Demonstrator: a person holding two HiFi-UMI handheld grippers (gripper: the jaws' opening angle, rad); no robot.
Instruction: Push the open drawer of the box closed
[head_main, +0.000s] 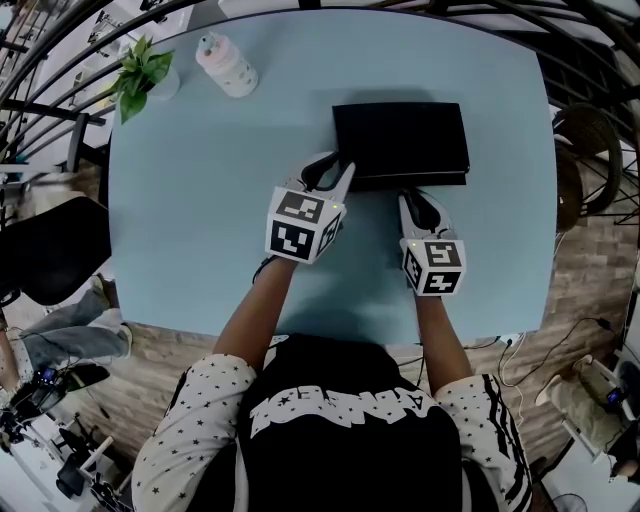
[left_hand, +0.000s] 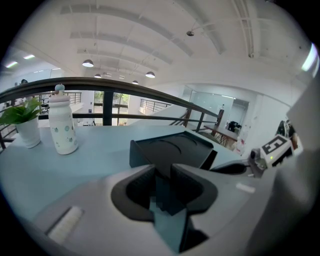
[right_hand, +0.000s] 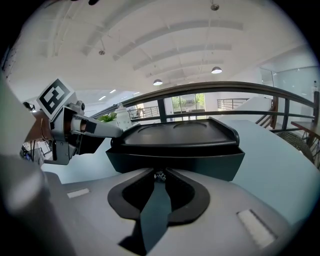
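Note:
A black box (head_main: 400, 138) lies on the light blue table (head_main: 200, 220), and its drawer (head_main: 410, 181) sticks out a little along the near side. My left gripper (head_main: 335, 172) is at the box's near left corner. In the left gripper view its jaws stand apart, and the corner of the box (left_hand: 172, 150) shows in the gap of the left gripper (left_hand: 162, 177). My right gripper (head_main: 408, 197) points at the drawer front. Seen from the right gripper view, the right gripper (right_hand: 159, 174) has its tips together, right up against the drawer front (right_hand: 175, 162).
A pale bottle (head_main: 226, 65) and a small potted plant (head_main: 143, 72) stand at the table's far left. A dark chair (head_main: 50, 250) is beside the table's left edge, and another chair (head_main: 590, 150) is off its right side.

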